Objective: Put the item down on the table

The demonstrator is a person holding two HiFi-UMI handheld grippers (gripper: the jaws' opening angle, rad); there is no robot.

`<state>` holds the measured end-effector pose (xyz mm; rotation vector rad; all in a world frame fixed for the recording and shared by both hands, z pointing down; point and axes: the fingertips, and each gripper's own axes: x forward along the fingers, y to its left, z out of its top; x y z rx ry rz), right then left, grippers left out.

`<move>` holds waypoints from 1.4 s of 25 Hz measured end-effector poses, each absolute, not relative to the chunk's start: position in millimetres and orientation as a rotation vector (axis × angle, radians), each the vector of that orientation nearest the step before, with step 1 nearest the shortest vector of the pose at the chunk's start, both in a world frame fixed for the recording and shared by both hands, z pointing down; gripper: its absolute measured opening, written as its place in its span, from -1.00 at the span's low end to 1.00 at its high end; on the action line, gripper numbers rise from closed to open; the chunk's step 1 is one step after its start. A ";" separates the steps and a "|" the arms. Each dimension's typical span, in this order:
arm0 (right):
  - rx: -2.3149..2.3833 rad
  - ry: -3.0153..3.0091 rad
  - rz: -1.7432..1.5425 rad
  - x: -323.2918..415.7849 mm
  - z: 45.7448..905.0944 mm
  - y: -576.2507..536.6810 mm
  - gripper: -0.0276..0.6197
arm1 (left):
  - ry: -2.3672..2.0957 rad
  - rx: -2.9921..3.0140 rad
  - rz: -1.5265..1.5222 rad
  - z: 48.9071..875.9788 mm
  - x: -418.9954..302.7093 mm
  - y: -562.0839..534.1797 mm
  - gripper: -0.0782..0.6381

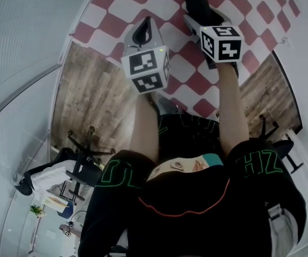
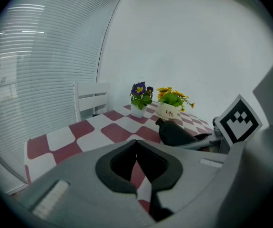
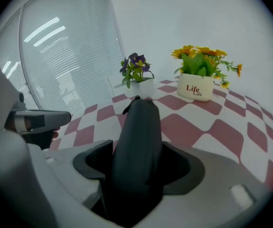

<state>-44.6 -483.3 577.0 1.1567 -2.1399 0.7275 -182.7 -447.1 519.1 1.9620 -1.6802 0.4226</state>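
Jaws on my right gripper (image 3: 138,167) are clamped on a dark item (image 3: 138,127), a long rounded thing that runs forward between them and ends in a small tab. It points toward two flower pots at the far side of the table (image 3: 221,132): a white pot of purple flowers (image 3: 137,77) on the left and a white pot of yellow flowers (image 3: 200,77) on the right, the second with print on its front.

From the head view I see the item (image 1: 196,1) held out over the red and white checked cloth, ahead of the right gripper's marker cube (image 1: 222,43). I cannot tell from any view whether its underside touches the cloth.

My left gripper (image 2: 136,148) has its jaws pressed together at the tips with nothing between them; only the checked cloth shows through the gap behind the pads. It hangs over the near edge of the table, just beside the right one, and its marker cube (image 1: 145,68) faces up at the head camera. In the left gripper view the item sits to the right, between me and the pots. A white chair (image 2: 91,101) stands at the table's left side. Below the grippers, the person's arms and dark clothes with green lettering (image 1: 186,197) fill the lower part of the head view.
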 end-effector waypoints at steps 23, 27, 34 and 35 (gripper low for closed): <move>1.287 -2.197 0.685 -10.5 545.7 -474.2 0.13 | -1.709 1.973 0.378 503.8 -163.7 -428.3 -0.76; 1.303 -2.215 0.677 7.0 535.6 -459.3 0.13 | -1.715 1.988 0.358 494.6 -146.6 -415.8 -0.76; 1.334 -2.290 0.637 34.8 509.9 -432.0 0.10 | -1.741 2.026 0.310 474.1 -119.0 -393.7 -0.76; 1.336 -2.308 0.626 38.6 504.4 -427.2 0.08 | -1.744 2.030 0.304 470.8 -114.6 -389.7 -0.76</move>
